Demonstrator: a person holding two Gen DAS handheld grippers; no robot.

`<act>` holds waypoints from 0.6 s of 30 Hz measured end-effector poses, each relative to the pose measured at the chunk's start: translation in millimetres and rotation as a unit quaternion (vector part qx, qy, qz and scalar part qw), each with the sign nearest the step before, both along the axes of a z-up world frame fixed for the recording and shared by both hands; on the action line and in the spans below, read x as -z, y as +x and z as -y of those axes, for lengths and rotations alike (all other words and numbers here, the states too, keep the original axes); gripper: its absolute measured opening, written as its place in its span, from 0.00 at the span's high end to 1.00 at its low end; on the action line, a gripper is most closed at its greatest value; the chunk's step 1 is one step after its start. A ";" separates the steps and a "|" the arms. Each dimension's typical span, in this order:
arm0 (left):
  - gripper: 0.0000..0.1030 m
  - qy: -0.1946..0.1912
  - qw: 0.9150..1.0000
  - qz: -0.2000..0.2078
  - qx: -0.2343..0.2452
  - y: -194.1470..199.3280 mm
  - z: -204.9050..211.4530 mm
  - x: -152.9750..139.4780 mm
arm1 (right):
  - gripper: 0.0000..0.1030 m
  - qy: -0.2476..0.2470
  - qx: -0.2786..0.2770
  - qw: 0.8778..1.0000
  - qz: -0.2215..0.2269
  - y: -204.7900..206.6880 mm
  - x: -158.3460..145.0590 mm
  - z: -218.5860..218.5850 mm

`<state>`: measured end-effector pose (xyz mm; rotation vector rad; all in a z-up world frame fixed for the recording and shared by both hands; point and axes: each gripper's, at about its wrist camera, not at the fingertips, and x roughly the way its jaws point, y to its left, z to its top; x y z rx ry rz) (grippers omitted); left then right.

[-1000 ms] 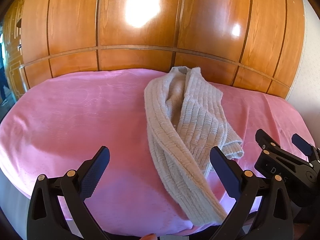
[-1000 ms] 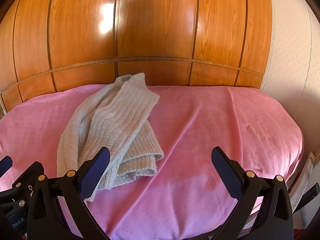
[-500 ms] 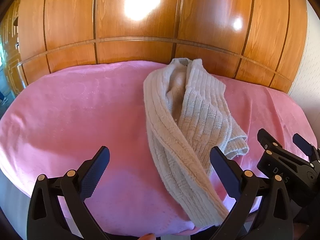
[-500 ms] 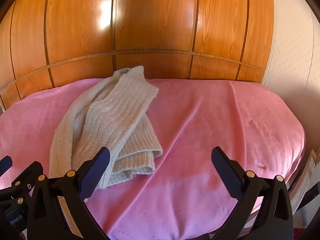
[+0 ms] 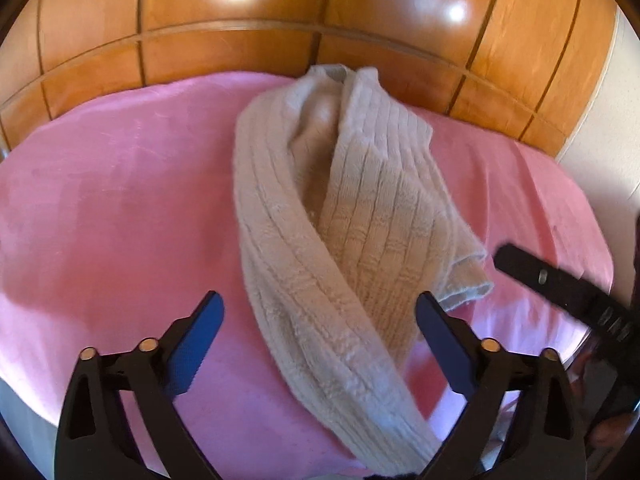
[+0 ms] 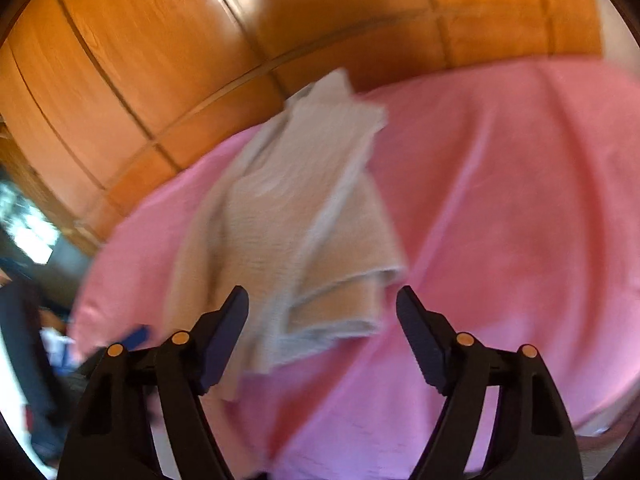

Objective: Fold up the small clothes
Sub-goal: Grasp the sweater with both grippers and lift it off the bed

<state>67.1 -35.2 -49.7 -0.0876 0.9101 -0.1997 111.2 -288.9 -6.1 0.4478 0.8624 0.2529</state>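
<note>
A beige ribbed knit garment (image 5: 344,220) lies crumpled in a long strip on the pink bedspread (image 5: 120,208), running from the headboard toward the near edge. My left gripper (image 5: 318,320) is open and empty, hovering over the garment's near part. My right gripper (image 6: 322,312) is open and empty, hovering just above the garment's folded hem (image 6: 340,304); this view is blurred and tilted. The right gripper (image 5: 560,292) also shows at the right edge of the left wrist view, beside the hem.
A glossy wooden headboard (image 5: 320,8) stands behind the bed. A pale wall (image 5: 616,128) is at the right. The bed's near edge (image 5: 24,400) drops off at lower left. Dark blurred items (image 6: 36,320) lie off the bed's left side.
Both grippers have moved forward toward the garment. The right gripper swung left and tilted, and now points at the folded hem; its jaws stand slightly narrower.
</note>
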 end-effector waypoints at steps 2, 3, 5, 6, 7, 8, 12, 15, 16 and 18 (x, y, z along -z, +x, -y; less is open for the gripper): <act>0.39 -0.010 0.999 -0.035 0.009 9.1 -1.8 15.3 | 0.29 0.004 -0.010 1.000 -0.001 15.8 2.6 -9.0; 0.44 -0.028 0.998 -0.050 0.012 11.5 -5.7 22.0 | 0.29 0.002 -0.016 1.000 -0.006 25.4 4.6 -14.6; 0.66 -0.061 0.996 -0.065 0.016 12.1 -14.7 28.2 | 0.33 0.007 -0.027 0.999 -0.026 43.2 12.0 -23.9; 0.72 -0.073 0.995 -0.064 0.018 10.5 -20.0 27.7 | 0.39 0.005 -0.037 0.999 -0.033 52.4 15.6 -30.4; 0.84 -0.079 0.995 -0.060 0.017 8.9 -23.7 25.9 | 0.59 -0.008 -0.044 0.998 -0.048 62.5 22.9 -33.3; 0.87 -0.087 0.995 -0.051 0.016 6.3 -31.4 21.2 | 0.75 -0.020 -0.045 0.997 -0.052 69.7 25.6 -36.3; 0.88 -0.096 0.995 -0.016 0.006 2.7 -68.4 -0.7 | 0.88 -0.077 -0.050 0.996 0.007 64.9 -1.6 -37.7; 0.88 -0.074 0.996 0.006 -0.039 15.7 -109.9 -18.5 | 0.91 -0.129 -0.046 0.990 0.040 58.7 -23.6 -21.7; 0.88 -0.053 0.996 0.019 -0.065 24.0 -129.9 -25.1 | 0.95 -0.150 -0.037 0.987 0.046 59.6 -29.7 -11.0; 0.88 -0.017 0.993 0.034 -0.113 42.2 -160.6 -33.9 | 0.94 -0.200 0.002 0.978 0.053 69.0 -40.6 19.6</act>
